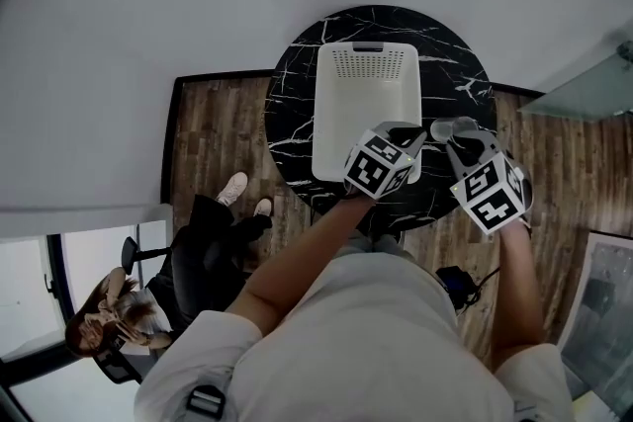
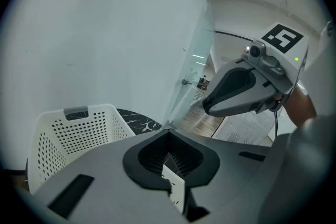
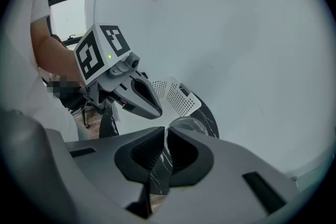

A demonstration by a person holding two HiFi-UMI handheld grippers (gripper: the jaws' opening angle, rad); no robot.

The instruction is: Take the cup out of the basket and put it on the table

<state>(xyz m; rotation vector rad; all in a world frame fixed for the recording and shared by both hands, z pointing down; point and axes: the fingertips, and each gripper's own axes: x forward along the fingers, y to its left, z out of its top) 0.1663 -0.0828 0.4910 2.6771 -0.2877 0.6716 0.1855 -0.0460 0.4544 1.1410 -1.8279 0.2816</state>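
A clear cup (image 1: 442,128) hangs just right of the white basket (image 1: 327,104), over the round black marble table (image 1: 460,64). My right gripper (image 1: 458,137) is shut on its rim; in the right gripper view the cup (image 3: 187,124) shows just past the pinched jaws of the right gripper (image 3: 166,131). The left gripper (image 1: 411,139) hovers over the basket's near right corner, beside the cup. In its own view the left gripper (image 2: 169,135) is shut with nothing in it, with the basket (image 2: 68,128) at left and the right gripper's body (image 2: 244,89) ahead.
The basket fills the table's middle; bare marble (image 1: 297,114) shows on both sides. Wooden floor (image 1: 213,128) surrounds the table. A seated person (image 1: 148,306) is at lower left. A glass panel (image 1: 593,89) stands at right, with papers (image 1: 605,311) on the floor below it.
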